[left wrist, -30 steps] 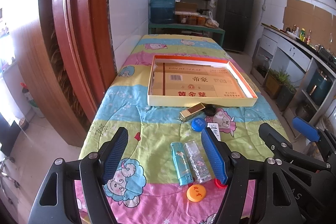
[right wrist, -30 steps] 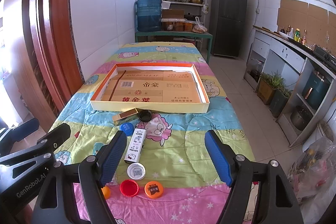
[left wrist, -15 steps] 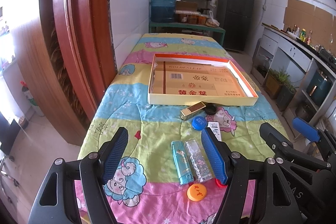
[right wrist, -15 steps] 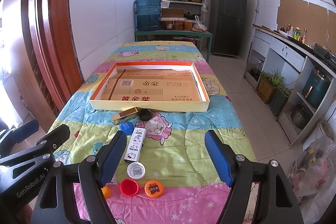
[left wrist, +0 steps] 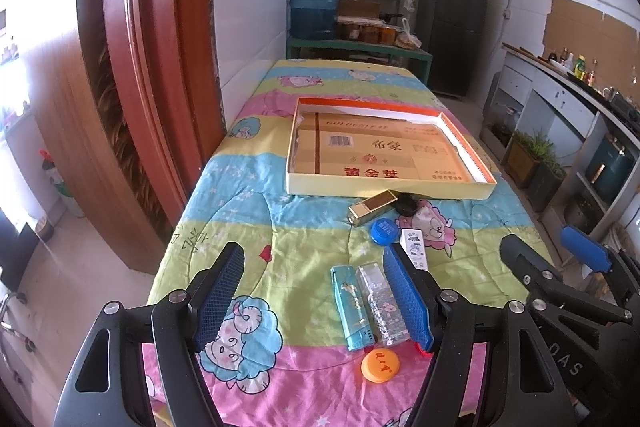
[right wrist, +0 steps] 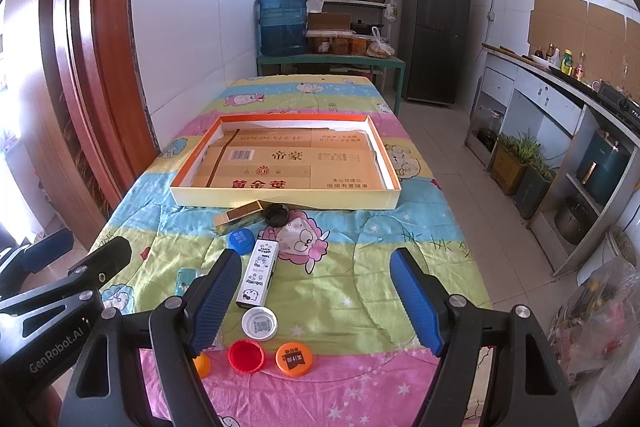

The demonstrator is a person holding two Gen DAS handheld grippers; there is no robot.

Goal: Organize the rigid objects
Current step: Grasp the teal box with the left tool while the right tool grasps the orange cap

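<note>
you hold both tongs level above the table's near end, left tongs and right tongs spread wide, gripping nothing.

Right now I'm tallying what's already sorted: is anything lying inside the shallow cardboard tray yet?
No: in the right wrist view the tray holds only its printed cardboard bottom, and the gold lighter and black cap lie outside its near wall.
</note>
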